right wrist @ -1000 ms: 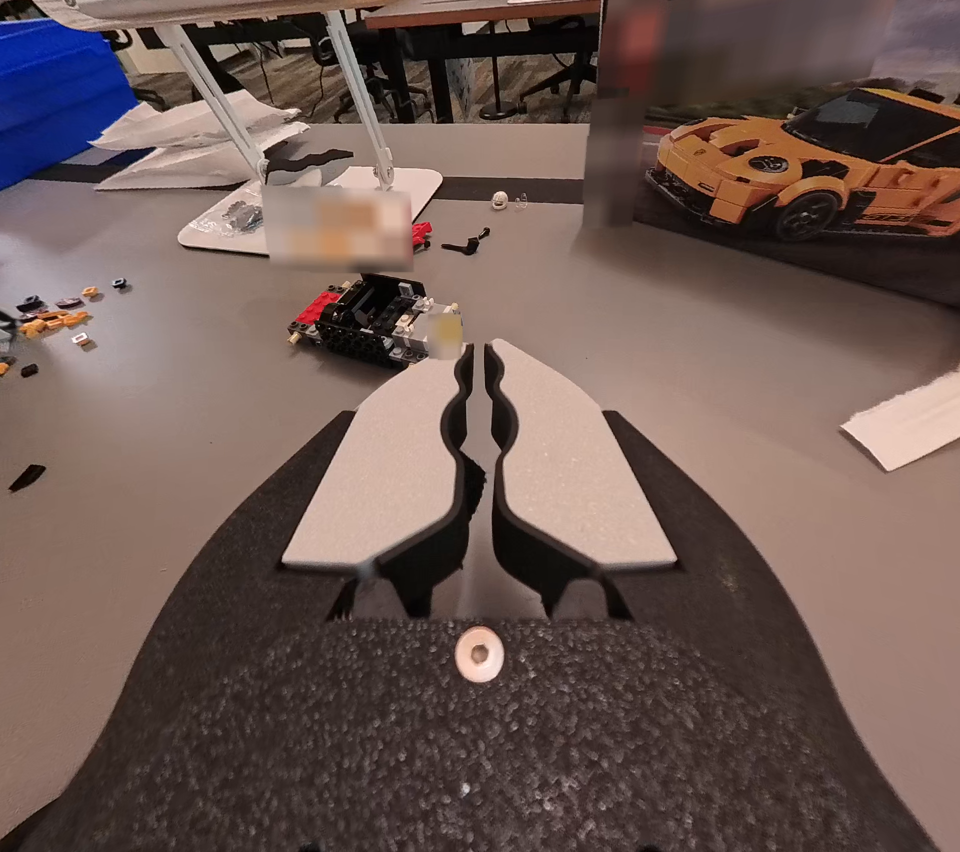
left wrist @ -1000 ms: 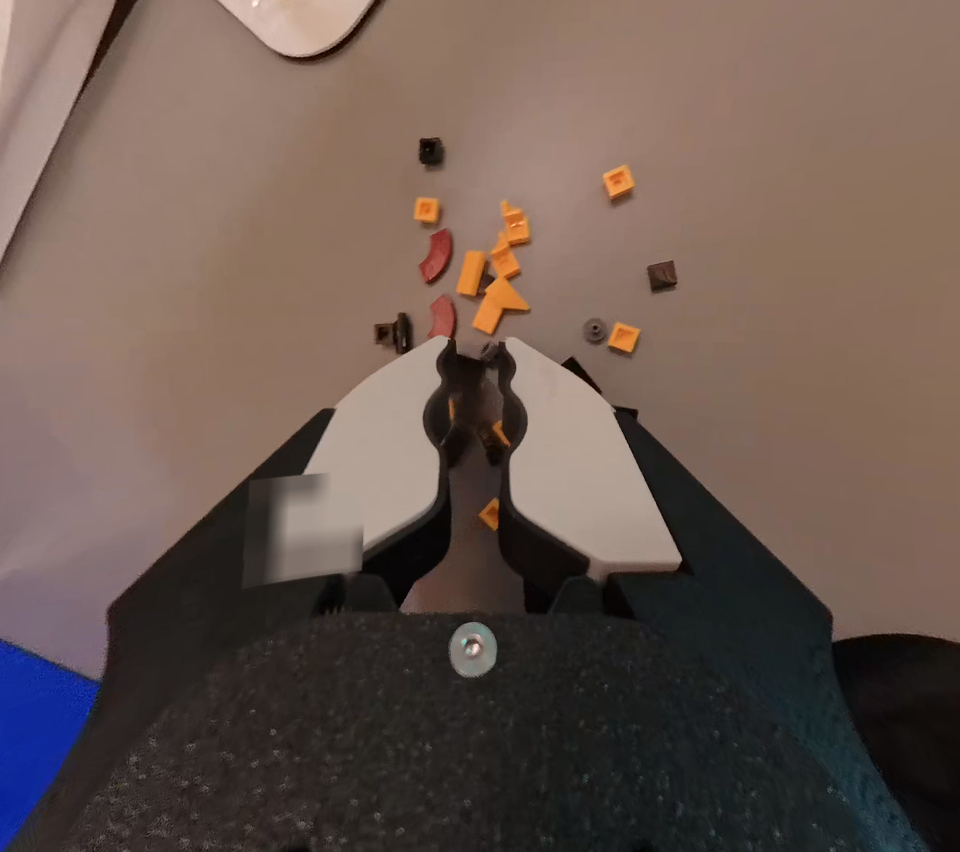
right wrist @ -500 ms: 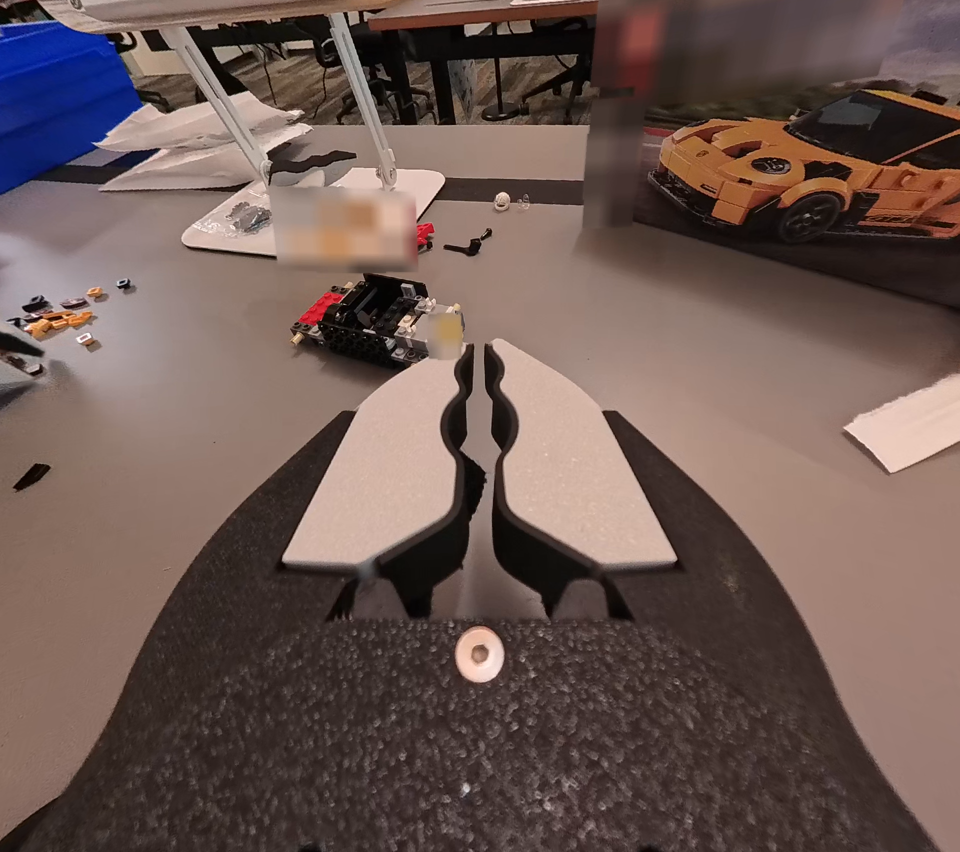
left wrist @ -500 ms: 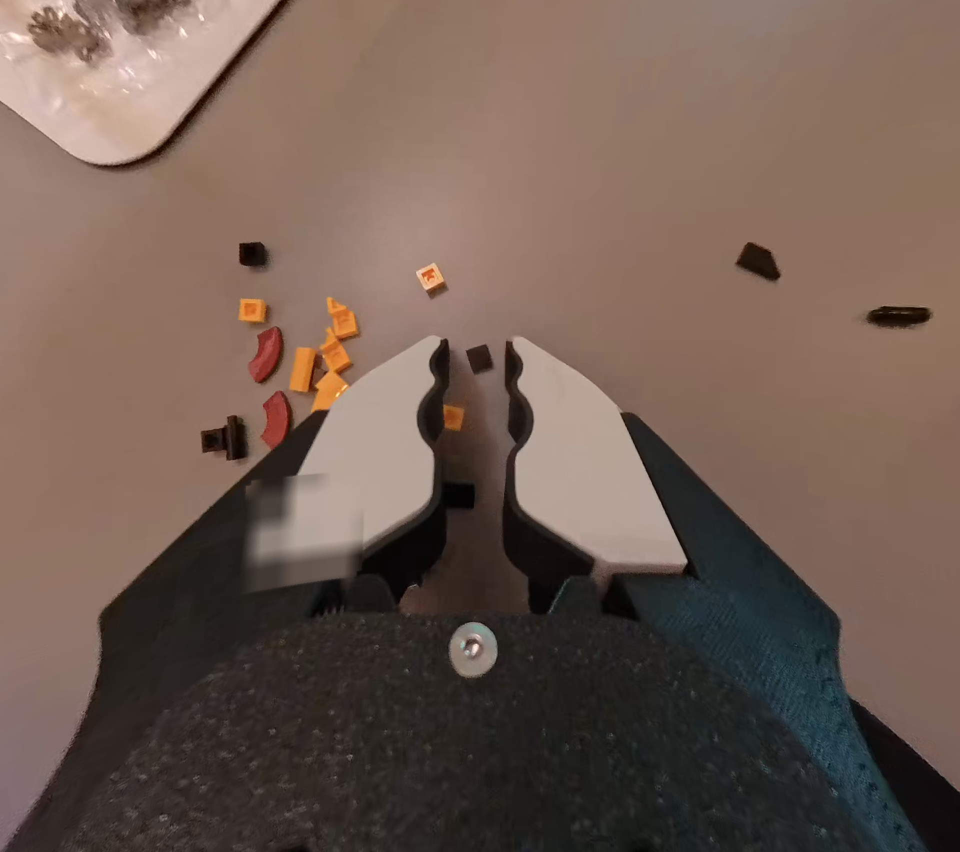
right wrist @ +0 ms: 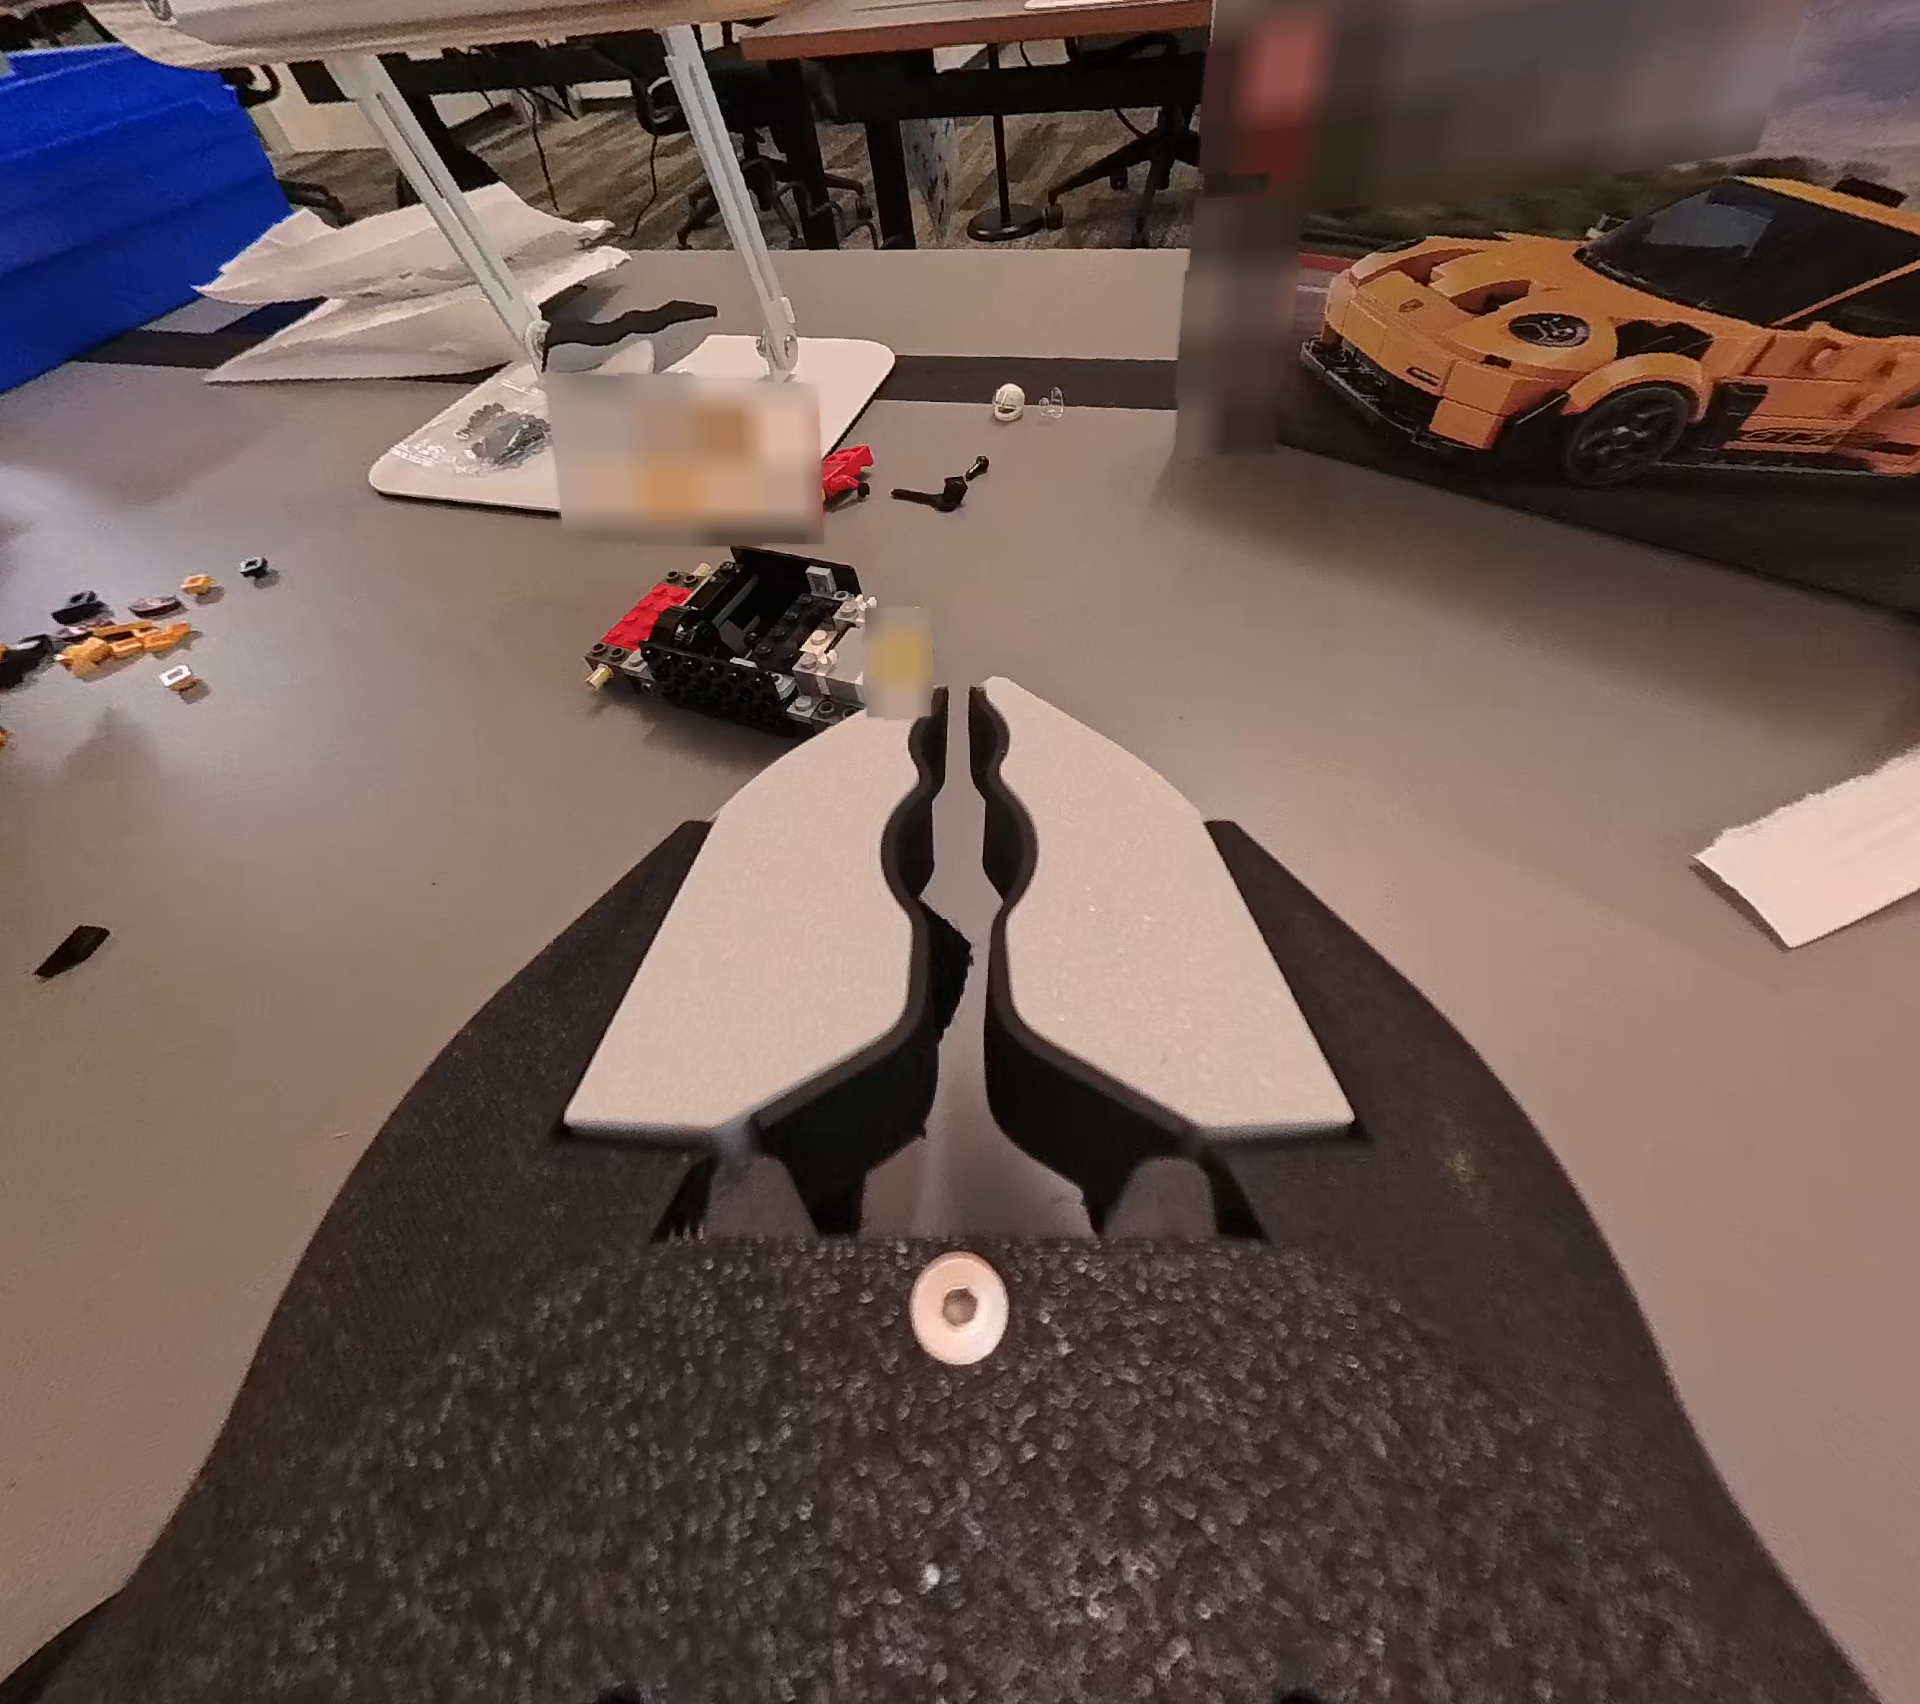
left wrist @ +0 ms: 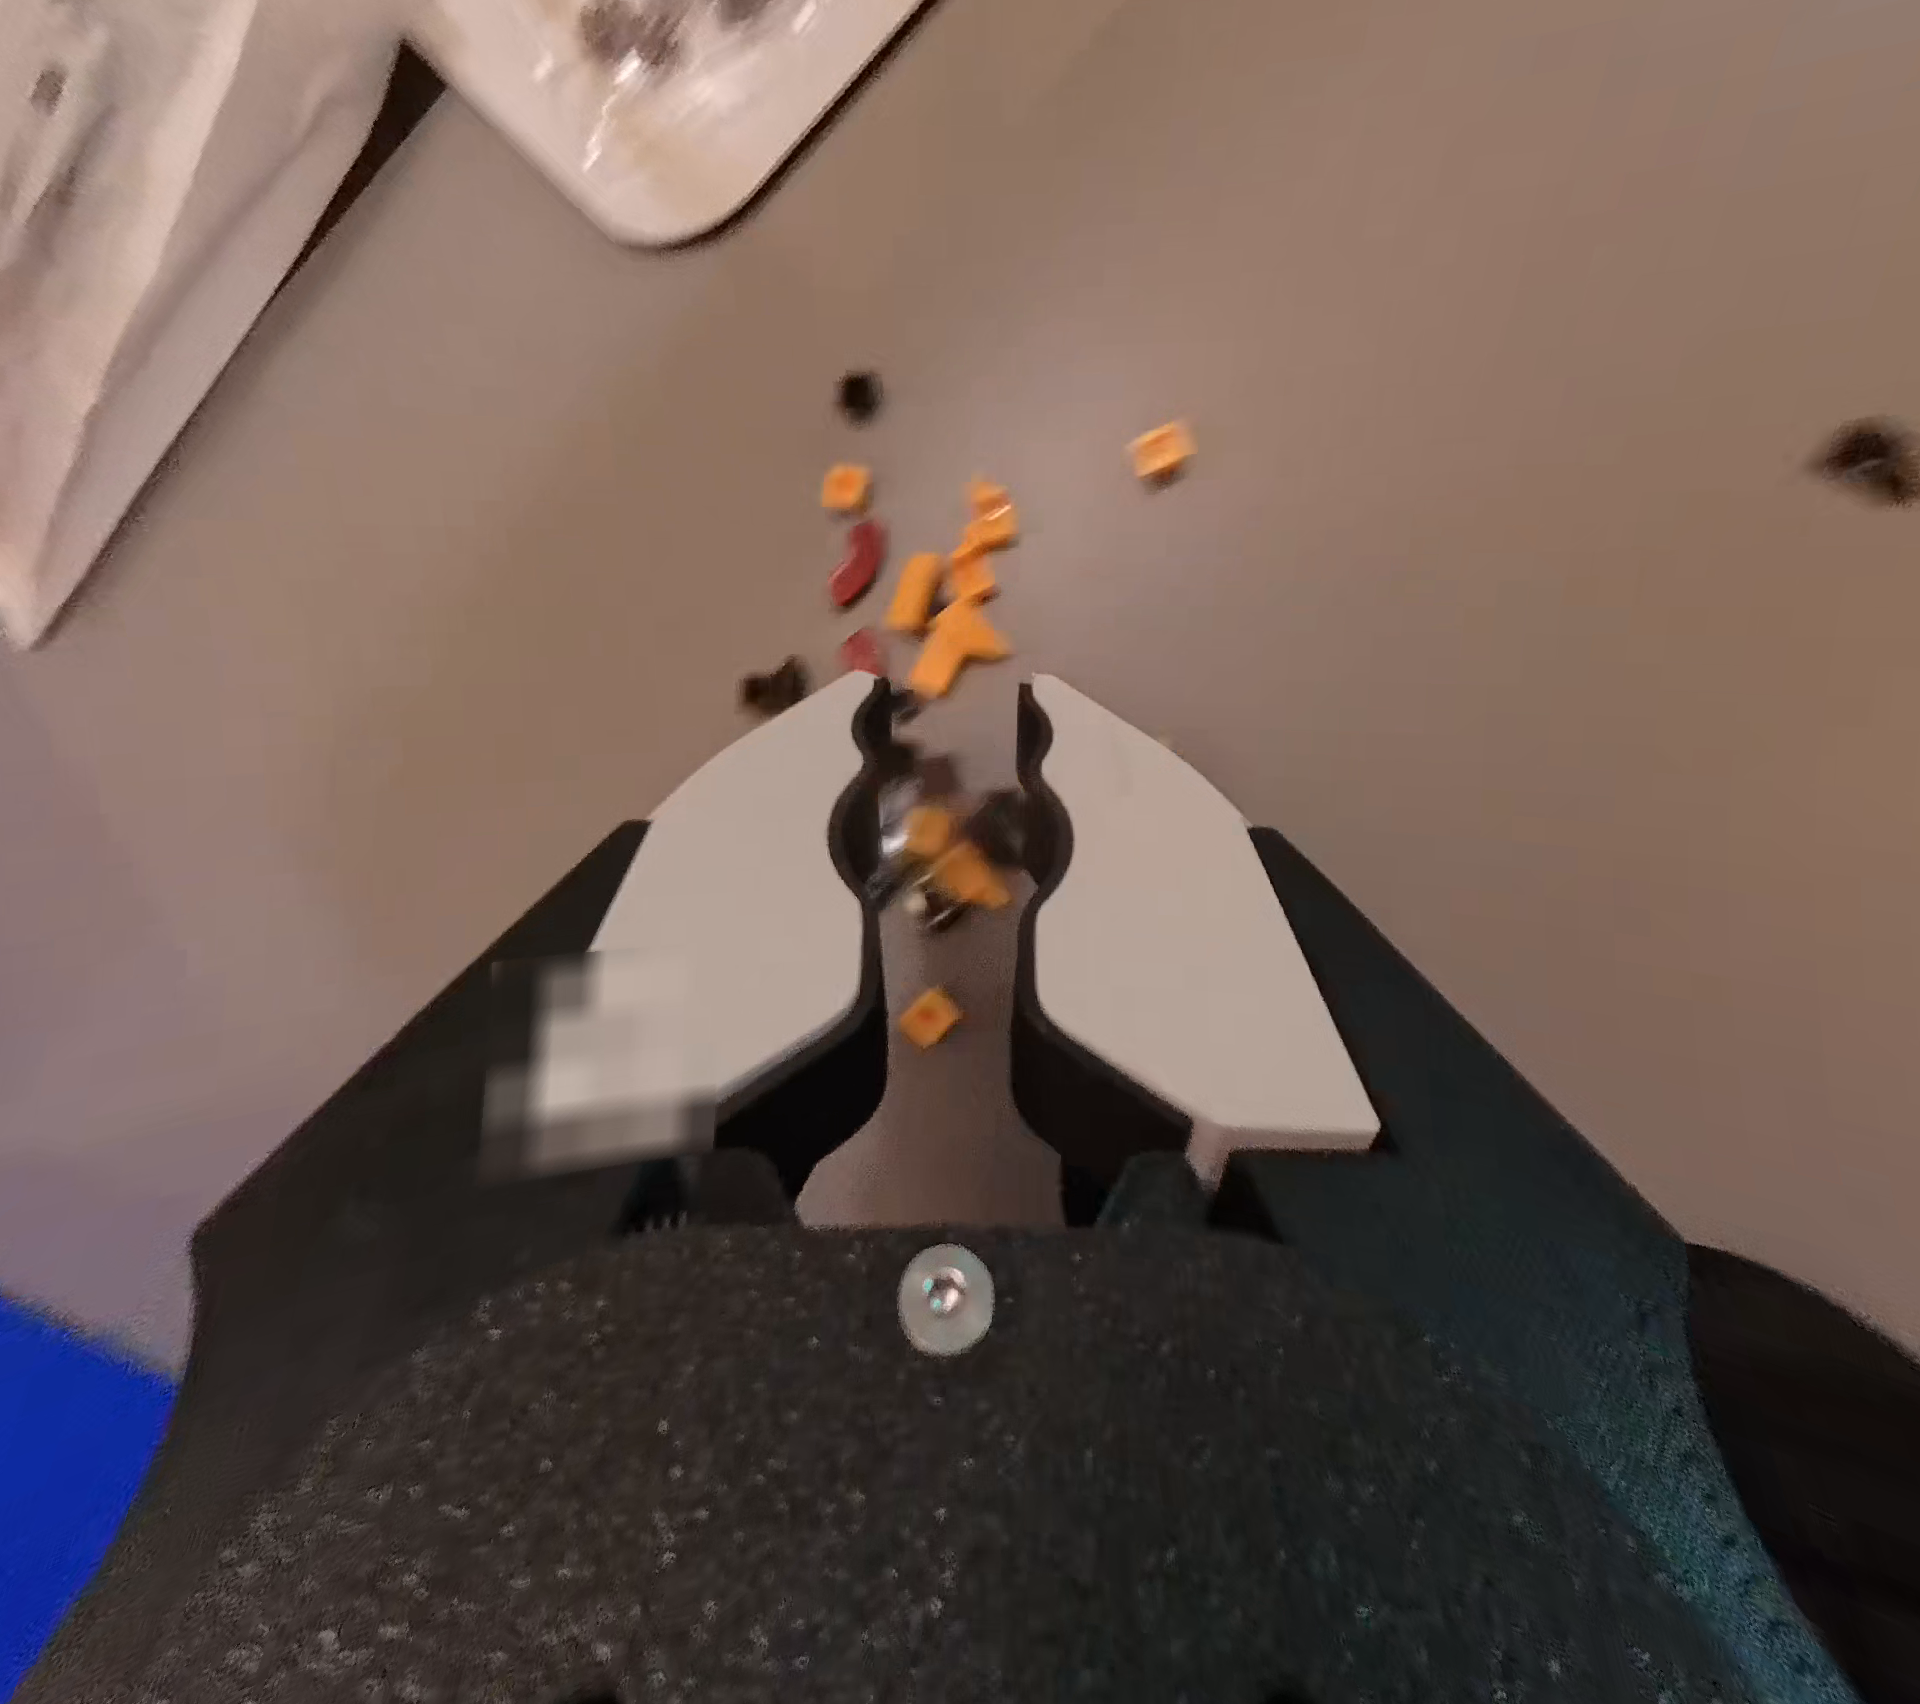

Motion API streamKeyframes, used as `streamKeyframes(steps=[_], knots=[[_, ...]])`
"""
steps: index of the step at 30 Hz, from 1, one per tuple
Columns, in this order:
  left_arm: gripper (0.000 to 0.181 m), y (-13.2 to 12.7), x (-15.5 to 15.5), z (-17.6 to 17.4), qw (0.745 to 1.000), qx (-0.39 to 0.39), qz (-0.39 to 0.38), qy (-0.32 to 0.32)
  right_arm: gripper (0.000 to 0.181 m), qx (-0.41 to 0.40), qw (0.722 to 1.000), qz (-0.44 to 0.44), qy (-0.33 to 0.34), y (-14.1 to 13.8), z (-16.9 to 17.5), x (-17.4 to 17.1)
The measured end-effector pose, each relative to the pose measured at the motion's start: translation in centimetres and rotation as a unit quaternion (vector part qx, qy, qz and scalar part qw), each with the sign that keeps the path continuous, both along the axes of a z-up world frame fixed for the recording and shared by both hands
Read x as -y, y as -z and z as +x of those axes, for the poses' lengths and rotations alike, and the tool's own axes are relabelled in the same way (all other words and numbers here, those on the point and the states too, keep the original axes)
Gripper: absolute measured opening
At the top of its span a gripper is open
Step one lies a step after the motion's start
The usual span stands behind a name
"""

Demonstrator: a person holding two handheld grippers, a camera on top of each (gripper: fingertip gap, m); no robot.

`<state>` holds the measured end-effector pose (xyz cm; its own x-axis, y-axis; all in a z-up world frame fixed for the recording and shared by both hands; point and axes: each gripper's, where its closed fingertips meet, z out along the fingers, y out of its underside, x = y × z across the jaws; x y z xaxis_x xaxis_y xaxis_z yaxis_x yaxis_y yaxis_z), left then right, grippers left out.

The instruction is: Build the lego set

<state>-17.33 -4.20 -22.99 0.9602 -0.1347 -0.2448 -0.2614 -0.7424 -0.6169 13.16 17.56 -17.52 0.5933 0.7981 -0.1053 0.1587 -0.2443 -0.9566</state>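
My left gripper (left wrist: 951,693) is open and hangs over a scatter of small loose pieces on the grey table. An orange cluster (left wrist: 951,605) and a dark red curved piece (left wrist: 857,568) lie just past its tips. More orange and dark pieces (left wrist: 951,844) and one orange tile (left wrist: 928,1018) show between its fingers on the table below; the view is blurred. My right gripper (right wrist: 958,698) is shut and empty, a little above the table. The partly built black, red and grey chassis (right wrist: 743,641) sits just ahead and left of it.
The white stand base (left wrist: 707,200) with bagged parts lies beyond the pile; it also shows in the right wrist view (right wrist: 831,366). The set's box (right wrist: 1610,324) stands at the right. A paper strip (right wrist: 1829,854), a blue bin (right wrist: 104,200) and a stray black piece (right wrist: 71,950) are nearby.
My left gripper swung to the right of the loose pieces, then back over them, and its jaws stand wider apart. My right gripper has stayed still.
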Motion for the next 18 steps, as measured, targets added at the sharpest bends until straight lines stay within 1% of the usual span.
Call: streamKeyframes(steps=[2,5,8,11,12,15,18], knots=[[0.022,-0.7,-0.7,3.7,0.997,0.056,0.017,0.053,0.004,0.001,1.000,0.001,0.000,0.0,0.0,0.0],[0.023,-0.7,-1.2,10.4,0.979,0.148,0.013,0.137,0.004,0.001,1.000,0.001,-0.001,0.0,0.0,0.1],[0.024,0.3,-1.3,14.5,0.968,0.165,-0.007,0.189,0.004,-0.001,1.000,0.002,-0.001,-0.1,0.0,0.0],[0.024,1.8,-1.4,15.9,0.966,0.146,-0.030,0.211,0.004,-0.004,1.000,0.002,0.000,-0.2,0.1,0.0],[0.021,2.2,-1.4,16.0,0.966,0.143,-0.035,0.214,0.004,-0.005,1.000,0.003,0.002,-0.2,0.1,0.0],[0.013,2.3,-1.6,16.0,0.966,0.139,-0.029,0.216,0.003,-0.002,1.000,0.009,0.015,-0.4,0.5,-0.4],[0.013,2.3,-1.4,15.6,0.968,0.127,-0.030,0.217,0.001,0.017,0.998,0.026,0.047,-0.3,1.3,-1.1]])
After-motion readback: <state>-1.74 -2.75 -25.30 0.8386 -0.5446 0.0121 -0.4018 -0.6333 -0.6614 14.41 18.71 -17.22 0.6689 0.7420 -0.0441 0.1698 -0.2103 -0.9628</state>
